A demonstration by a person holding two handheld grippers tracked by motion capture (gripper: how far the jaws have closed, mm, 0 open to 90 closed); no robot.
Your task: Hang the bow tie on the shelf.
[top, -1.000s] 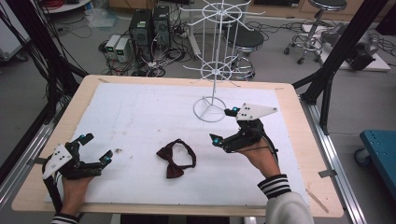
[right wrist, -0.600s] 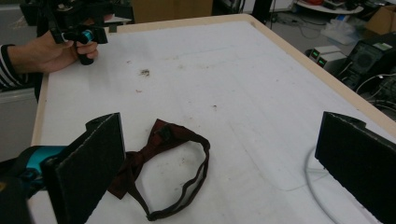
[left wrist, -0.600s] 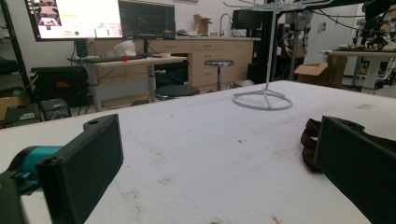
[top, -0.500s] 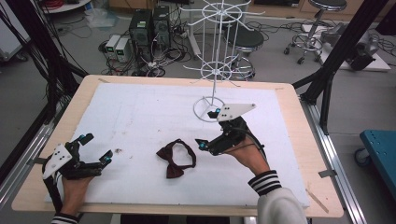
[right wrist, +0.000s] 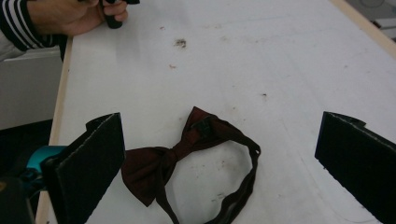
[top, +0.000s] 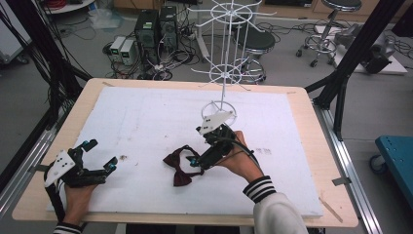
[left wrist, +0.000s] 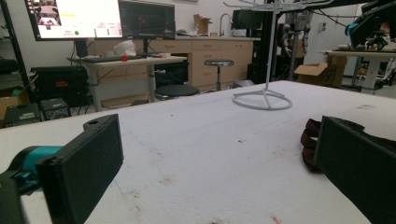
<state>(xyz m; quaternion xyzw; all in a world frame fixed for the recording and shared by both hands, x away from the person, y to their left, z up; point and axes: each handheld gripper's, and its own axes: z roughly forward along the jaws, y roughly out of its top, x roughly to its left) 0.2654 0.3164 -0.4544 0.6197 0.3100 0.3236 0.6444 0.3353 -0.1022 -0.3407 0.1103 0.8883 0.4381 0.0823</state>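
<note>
Your right gripper sits just right of center in the high view, jaws spread wide and holding nothing, its tip right at the dark red bow tie that lies flat on the white table cover a bit below the middle of the frame. In the right gripper view the two black jaws stand far apart at the lower left and lower right corners, and the bow tie lies between them at the bottom center, bow part toward the left jaw and the strap looping off to the right; whether either jaw touches the fabric, I can't tell. Your left gripper is down at the lower left of the high view, resting near the front edge of the cover, well apart from the tie, jaws also open wide with nothing in them. Its own view shows the same gap, with a bit of the tie peeking out behind the right-hand jaw at the right edge. The white wire rack stands upper center in the high view, base ring just behind your right hand.
</note>
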